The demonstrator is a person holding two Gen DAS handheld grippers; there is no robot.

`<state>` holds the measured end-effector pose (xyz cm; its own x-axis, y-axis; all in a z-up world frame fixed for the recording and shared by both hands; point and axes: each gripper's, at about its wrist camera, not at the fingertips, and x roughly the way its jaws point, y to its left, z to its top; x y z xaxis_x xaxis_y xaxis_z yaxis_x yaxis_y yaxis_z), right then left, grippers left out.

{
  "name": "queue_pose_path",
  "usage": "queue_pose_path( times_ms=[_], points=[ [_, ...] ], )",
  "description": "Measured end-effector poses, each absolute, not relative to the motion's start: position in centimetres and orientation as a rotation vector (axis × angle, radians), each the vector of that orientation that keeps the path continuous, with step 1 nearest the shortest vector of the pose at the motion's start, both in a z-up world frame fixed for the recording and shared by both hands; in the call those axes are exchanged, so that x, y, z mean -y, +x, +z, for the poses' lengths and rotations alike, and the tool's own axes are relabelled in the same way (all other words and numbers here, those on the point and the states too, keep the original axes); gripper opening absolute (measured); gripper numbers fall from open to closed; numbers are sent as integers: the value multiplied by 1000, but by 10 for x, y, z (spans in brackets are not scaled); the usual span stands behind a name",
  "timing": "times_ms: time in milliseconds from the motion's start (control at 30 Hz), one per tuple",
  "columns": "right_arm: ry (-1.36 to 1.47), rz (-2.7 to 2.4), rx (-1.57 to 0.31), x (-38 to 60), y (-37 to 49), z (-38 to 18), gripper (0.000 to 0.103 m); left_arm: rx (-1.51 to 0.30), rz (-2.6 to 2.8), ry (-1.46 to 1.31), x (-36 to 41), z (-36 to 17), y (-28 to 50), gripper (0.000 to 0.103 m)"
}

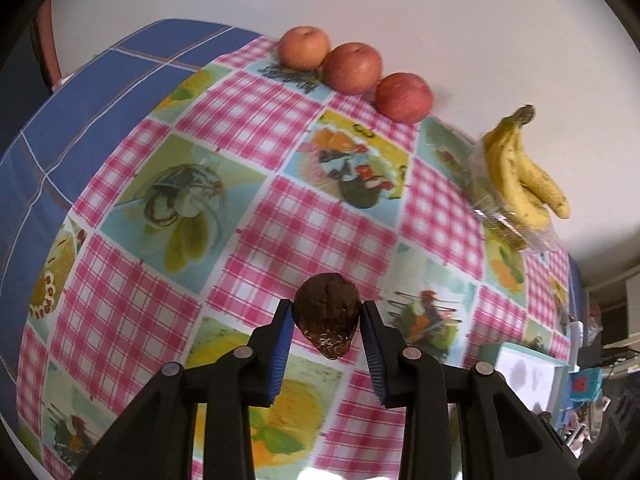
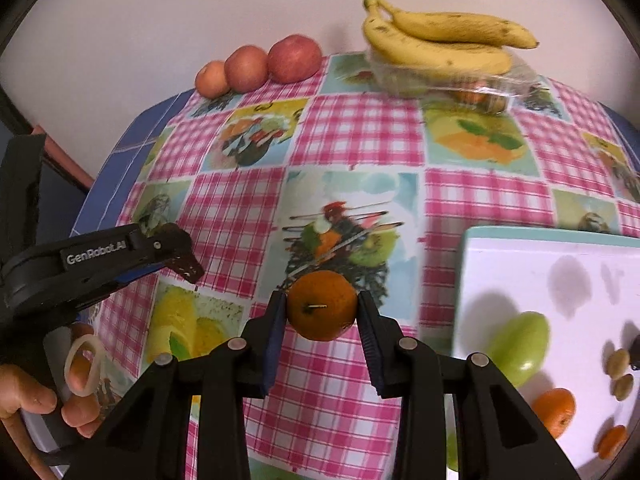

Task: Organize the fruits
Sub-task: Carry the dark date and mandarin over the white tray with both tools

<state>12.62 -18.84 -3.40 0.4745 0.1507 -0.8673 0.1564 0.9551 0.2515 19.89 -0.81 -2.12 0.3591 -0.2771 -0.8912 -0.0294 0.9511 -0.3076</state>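
My left gripper (image 1: 326,310) is shut on a dark brown avocado (image 1: 327,314) and holds it above the checked tablecloth (image 1: 248,216). My right gripper (image 2: 322,304) is shut on an orange tangerine (image 2: 322,306) above the cloth. The left gripper also shows in the right wrist view (image 2: 176,252) at the left, in a person's hand. Three red apples (image 1: 352,68) stand in a row at the table's far edge, also in the right wrist view (image 2: 260,66). A bunch of bananas (image 1: 524,168) lies at the far right, on a clear plastic pack (image 2: 452,84).
A white tray (image 2: 520,264) with a teal rim lies at the right, holding a green fruit (image 2: 520,346), tangerines (image 2: 554,412) and small brown fruits (image 2: 618,362). A blue cloth (image 1: 100,100) covers the table's left side. A white wall stands behind the table.
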Motion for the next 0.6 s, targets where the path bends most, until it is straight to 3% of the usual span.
queue_pose_path(
  times_ms=[600],
  points=[
    [436,-172,-1027,281,94,-9,37,-1165,-254,-247,62,2,182,36]
  ],
)
